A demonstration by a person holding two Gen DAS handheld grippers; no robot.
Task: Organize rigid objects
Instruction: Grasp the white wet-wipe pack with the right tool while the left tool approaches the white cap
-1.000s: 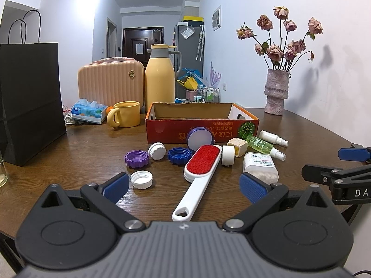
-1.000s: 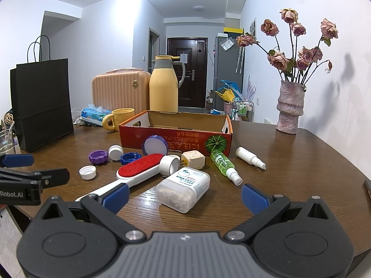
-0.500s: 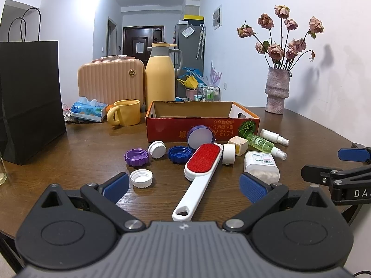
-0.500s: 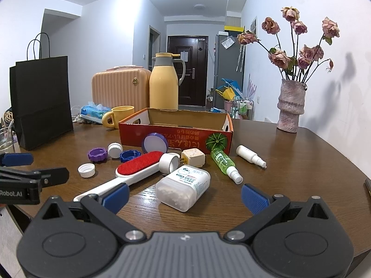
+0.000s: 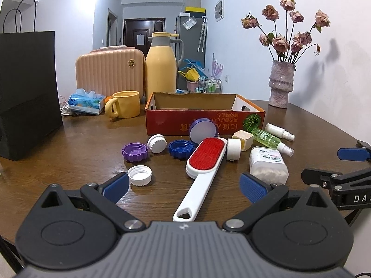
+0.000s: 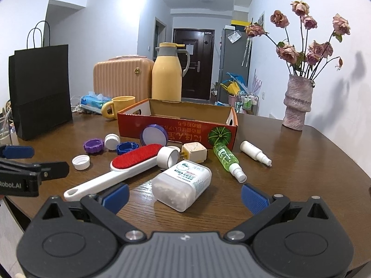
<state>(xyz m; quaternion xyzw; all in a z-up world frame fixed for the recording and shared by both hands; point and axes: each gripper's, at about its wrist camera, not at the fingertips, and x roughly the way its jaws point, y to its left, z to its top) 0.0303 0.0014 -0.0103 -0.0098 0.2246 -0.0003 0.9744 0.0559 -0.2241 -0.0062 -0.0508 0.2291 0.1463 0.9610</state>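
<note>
A red cardboard box (image 5: 204,120) (image 6: 176,127) stands open and empty on the wooden table. In front of it lie a red-and-white lint brush (image 5: 204,162) (image 6: 125,166), a clear cotton-swab box (image 5: 267,164) (image 6: 183,185), a green spray bottle (image 5: 271,139) (image 6: 228,159), a white spray bottle (image 6: 255,154), a cream plug (image 6: 194,151), a white roll (image 6: 168,157) and several bottle caps (image 5: 134,151). My left gripper (image 5: 184,186) is open, just behind the brush handle. My right gripper (image 6: 184,195) is open, just behind the swab box.
A black paper bag (image 5: 25,88) stands at the left. A yellow mug (image 5: 124,107), yellow thermos (image 5: 160,67), pink case (image 5: 109,71) and tissue pack (image 5: 84,100) stand behind the box. A vase of dried roses (image 5: 280,83) is at the far right.
Both grippers have moved slightly forward toward the objects. Nothing on the table has moved.
</note>
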